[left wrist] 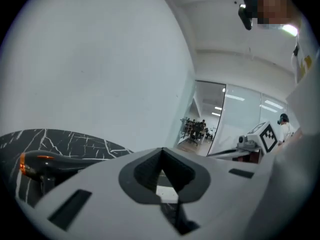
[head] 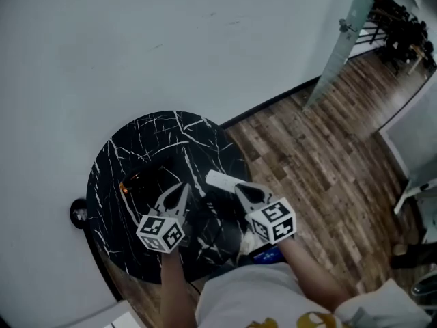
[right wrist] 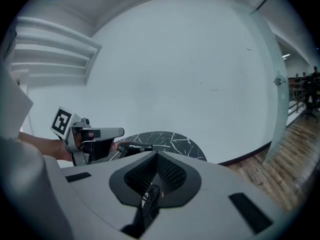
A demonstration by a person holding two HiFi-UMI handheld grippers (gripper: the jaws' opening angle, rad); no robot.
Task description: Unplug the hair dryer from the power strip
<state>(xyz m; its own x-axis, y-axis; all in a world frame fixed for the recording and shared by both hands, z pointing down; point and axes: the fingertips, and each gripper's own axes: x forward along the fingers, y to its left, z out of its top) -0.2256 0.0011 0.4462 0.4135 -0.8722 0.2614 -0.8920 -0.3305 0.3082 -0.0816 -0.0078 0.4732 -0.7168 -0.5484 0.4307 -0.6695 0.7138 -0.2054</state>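
A white wall [head: 171,39] and a wood-plank floor [head: 321,162] frame a round black marble table [head: 123,156]. On its left half lies the dark hair dryer [head: 147,181], its long axis roughly left to right in the head view, orange-marked end toward the table's left edge. A white power strip [head: 220,180] sits just right of it. The left gripper [head: 183,187] and the right gripper [head: 239,188] hover above, jaws pressed together

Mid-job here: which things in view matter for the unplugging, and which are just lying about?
For the job: hair dryer, power strip, left gripper and right gripper, both shut.
Just lying about: blue item below the right gripper, black round object left of the table, distant chairs.
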